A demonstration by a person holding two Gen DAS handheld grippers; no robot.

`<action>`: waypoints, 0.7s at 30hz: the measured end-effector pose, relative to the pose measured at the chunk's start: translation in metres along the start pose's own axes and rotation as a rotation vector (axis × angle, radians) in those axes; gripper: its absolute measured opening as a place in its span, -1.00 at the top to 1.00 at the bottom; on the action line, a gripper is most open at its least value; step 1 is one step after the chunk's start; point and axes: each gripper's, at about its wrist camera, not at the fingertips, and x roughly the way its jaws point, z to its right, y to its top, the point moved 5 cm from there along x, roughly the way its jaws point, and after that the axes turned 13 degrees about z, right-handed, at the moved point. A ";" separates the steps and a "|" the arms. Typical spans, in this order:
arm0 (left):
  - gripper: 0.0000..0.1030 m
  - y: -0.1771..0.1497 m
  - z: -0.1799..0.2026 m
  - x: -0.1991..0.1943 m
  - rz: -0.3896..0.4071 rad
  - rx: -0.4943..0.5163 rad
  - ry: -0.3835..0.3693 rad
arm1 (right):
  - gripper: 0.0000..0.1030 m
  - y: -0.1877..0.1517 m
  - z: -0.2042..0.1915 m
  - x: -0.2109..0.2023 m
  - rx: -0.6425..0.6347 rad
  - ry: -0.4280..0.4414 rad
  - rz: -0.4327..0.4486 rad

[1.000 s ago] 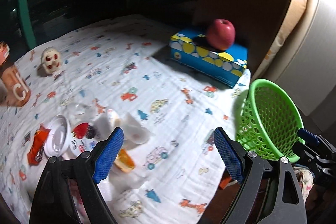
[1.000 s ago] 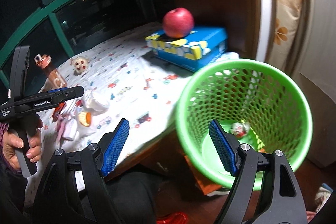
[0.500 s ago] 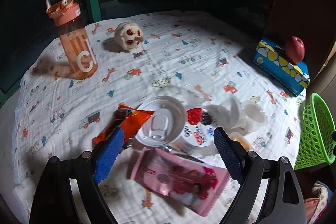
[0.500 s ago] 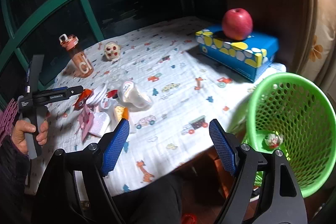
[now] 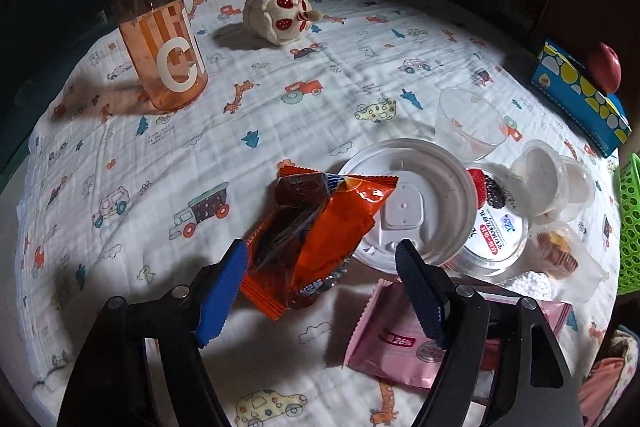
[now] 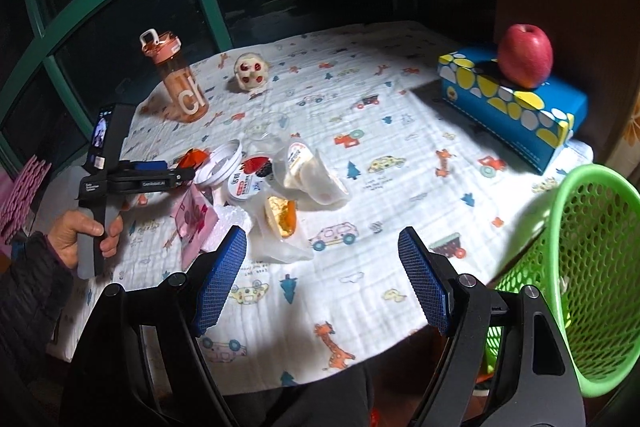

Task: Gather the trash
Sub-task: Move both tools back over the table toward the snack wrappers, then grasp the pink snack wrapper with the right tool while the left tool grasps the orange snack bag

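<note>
My left gripper [image 5: 322, 291] is open, its blue fingers either side of a crumpled orange wrapper [image 5: 312, 231] on the patterned tablecloth [image 5: 200, 155]. Beside the wrapper lie a white plastic lid [image 5: 416, 211], a berry yogurt cup [image 5: 496, 227], a clear cup [image 5: 468, 123], white cups [image 5: 552, 183], a bag with orange food [image 5: 560, 255] and a pink packet [image 5: 400, 343]. My right gripper [image 6: 322, 283] is open and empty above the table's near edge. The green mesh basket [image 6: 580, 267] hangs off the table's right edge. The left gripper also shows in the right wrist view [image 6: 176, 173].
An orange water bottle [image 5: 156, 27] and a skull-shaped toy [image 5: 280, 11] stand at the back. A blue tissue box [image 6: 516, 107] with a red apple [image 6: 526, 55] on it sits at the back right. Dark windows with green frames lie behind.
My left gripper has swung left from the basket and moved down close over the trash pile, now straddling the orange wrapper. My right gripper has turned from the basket toward the table.
</note>
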 end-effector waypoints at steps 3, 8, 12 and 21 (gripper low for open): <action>-0.29 -0.002 -0.005 0.007 -0.006 -0.003 -0.012 | -0.51 0.001 -0.008 0.007 -0.013 0.010 -0.013; -0.01 -0.004 -0.008 0.013 -0.004 0.002 -0.032 | -0.51 0.002 -0.024 0.018 -0.042 0.029 -0.034; 0.28 -0.003 -0.011 0.007 0.026 -0.009 -0.041 | -0.51 0.002 -0.038 0.023 -0.073 0.051 -0.044; 0.62 0.001 -0.029 -0.015 0.069 -0.070 -0.024 | -0.51 0.002 -0.077 0.042 -0.158 0.122 -0.068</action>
